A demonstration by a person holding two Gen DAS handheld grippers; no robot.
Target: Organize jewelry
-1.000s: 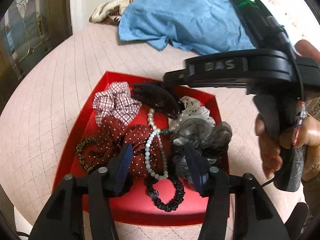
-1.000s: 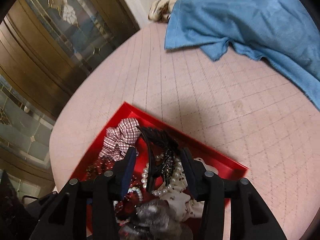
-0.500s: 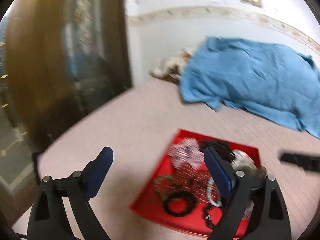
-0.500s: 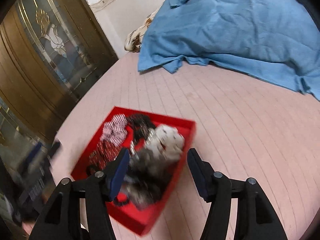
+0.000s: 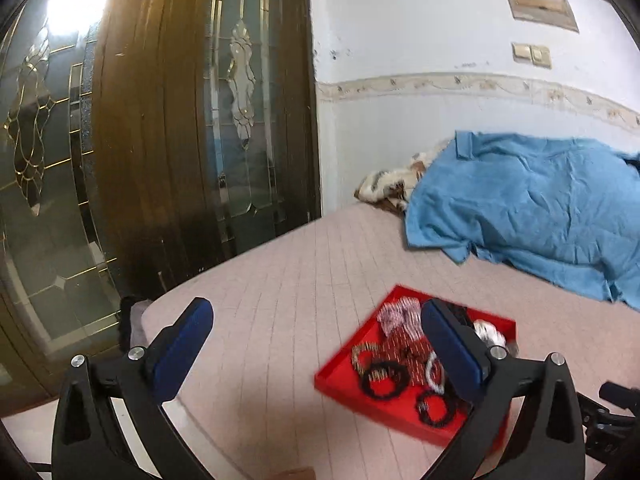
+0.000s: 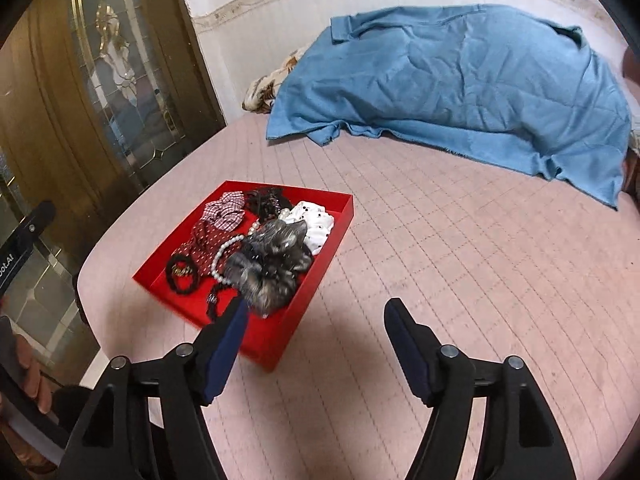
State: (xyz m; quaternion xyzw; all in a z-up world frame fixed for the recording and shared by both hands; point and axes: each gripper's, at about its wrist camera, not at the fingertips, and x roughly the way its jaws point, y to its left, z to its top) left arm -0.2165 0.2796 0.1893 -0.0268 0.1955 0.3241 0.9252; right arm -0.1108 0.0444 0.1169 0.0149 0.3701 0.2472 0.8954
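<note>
A red tray point(image 6: 324, 248) lies on the pink quilted bed. It holds a checked scrunchie point(image 6: 224, 212), a red dotted scrunchie point(image 6: 204, 240), a grey fur scrunchie point(image 6: 272, 260), a white dotted one point(image 6: 316, 224), a pearl strand point(image 6: 224, 252) and black hair ties point(image 6: 182, 274). The tray also shows in the left wrist view point(image 5: 344, 372), low right. My left gripper point(image 5: 316, 340) is open and empty, raised above and left of the tray. My right gripper point(image 6: 316, 320) is open and empty, just in front of the tray's near corner.
A blue cloth point(image 6: 460, 80) covers the far side of the bed point(image 6: 440, 260), with a patterned fabric point(image 6: 264, 88) beside it. A brown door with glass panels point(image 5: 160, 120) stands to the left. The bed's edge point(image 5: 168, 312) drops off on the left.
Both grippers have pulled up and back from the tray and opened wider. The right gripper no longer hovers over the black hair clip. The tray now looks smaller and farther off.
</note>
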